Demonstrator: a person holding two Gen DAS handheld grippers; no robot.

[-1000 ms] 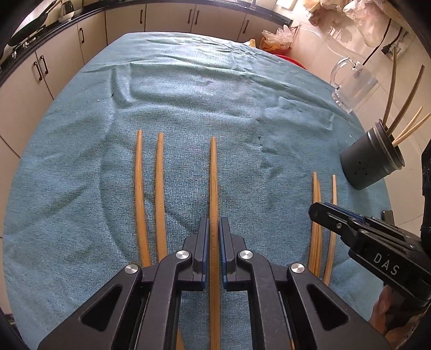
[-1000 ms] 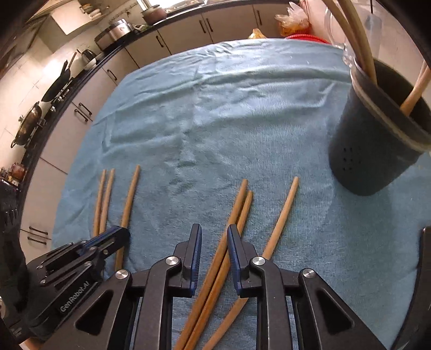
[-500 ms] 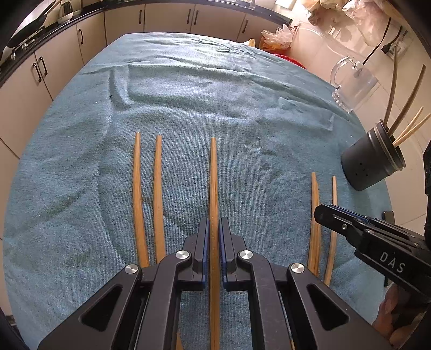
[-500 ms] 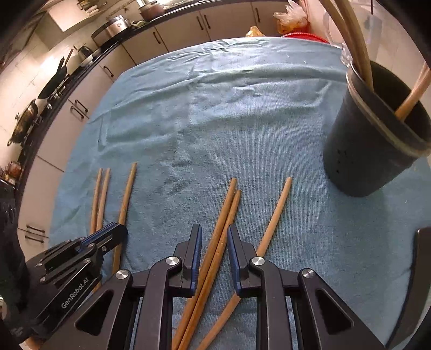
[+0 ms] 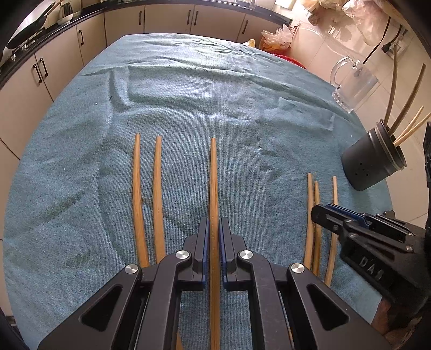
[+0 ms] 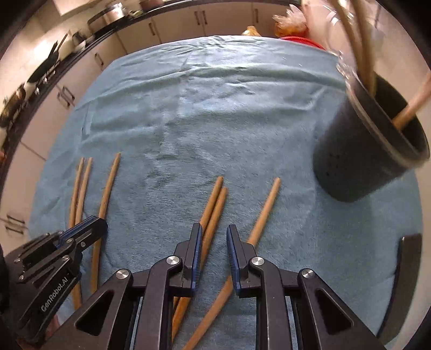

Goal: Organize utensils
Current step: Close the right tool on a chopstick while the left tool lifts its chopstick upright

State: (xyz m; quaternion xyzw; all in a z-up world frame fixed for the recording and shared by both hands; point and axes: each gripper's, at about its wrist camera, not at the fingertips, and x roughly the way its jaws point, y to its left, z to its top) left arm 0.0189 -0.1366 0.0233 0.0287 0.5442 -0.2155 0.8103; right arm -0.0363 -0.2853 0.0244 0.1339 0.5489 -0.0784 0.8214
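A wrinkled teal towel-like cloth covered the kitchen table, with cream cabinets behind it. Our left gripper was clenched on a single long brown wooden chopstick, its blue pads pressed to both sides of the shaft, which ran straight out toward twelve o'clock. Two more wooden chopsticks lay just beside it at about ten o'clock, untouched.

Our right gripper stood slightly parted with nothing pinched. A touching pair of brown chopsticks passed by its left finger, and one loose curved chopstick lay past its right finger toward one o'clock. The dark perforated cylindrical utensil holder stood at two o'clock, well apart, already holding several sticks.

To do this step well (as we judged it), we needed to centre the right jaws over the pair before closing, catch both together, and lift each stick level so neither dragged the cloth.
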